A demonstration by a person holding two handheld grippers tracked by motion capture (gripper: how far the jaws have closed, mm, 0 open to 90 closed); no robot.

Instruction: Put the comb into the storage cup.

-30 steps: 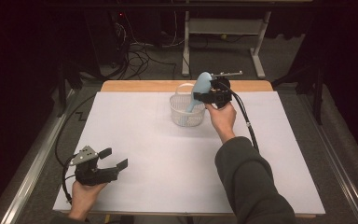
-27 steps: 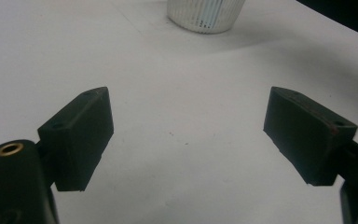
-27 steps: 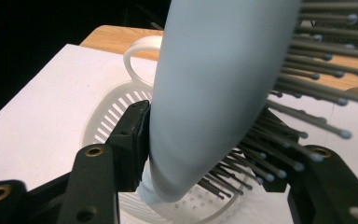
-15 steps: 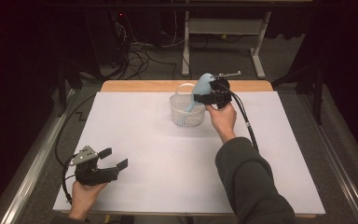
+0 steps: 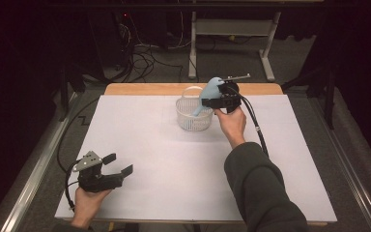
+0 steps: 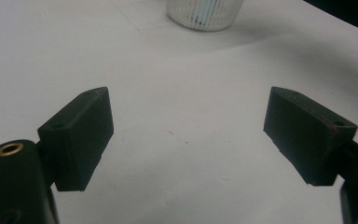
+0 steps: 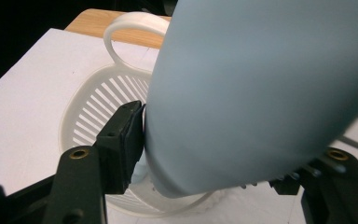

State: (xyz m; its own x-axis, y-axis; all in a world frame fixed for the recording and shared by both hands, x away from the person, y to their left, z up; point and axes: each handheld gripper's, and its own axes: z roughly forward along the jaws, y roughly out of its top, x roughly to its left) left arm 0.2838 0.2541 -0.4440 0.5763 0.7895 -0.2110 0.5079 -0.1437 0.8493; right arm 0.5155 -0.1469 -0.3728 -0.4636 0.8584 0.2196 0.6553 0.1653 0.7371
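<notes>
- Your left tongs sit near the desk's near-left corner, held low over the white sheet that covers the desk.
- In the left gripper view, those left tongs stand spread wide, both black pads over bare white sheet with nothing between them.
- They point toward the far edge, where the bottom of the white slotted plastic basket shows at the top of that view, well apart from them.
- Seen from the high view, the white slotted plastic basket stands near the middle of the desk's far edge, upright, its loop handle on the far side.
- Your right tongs are at the basket's right rim, with the pale blue, smooth, rounded plastic object in them; its narrow lower end dips into the basket while its bulb rises above the rim.
- In the right gripper view, the pale blue object sits between the right tongs. Their jaws have just been opening. The left pad lies right against its side; the other pad is hidden behind it, so you cannot tell from here whether the grip still presses.
- The basket lies directly below the object in that view.
</notes>
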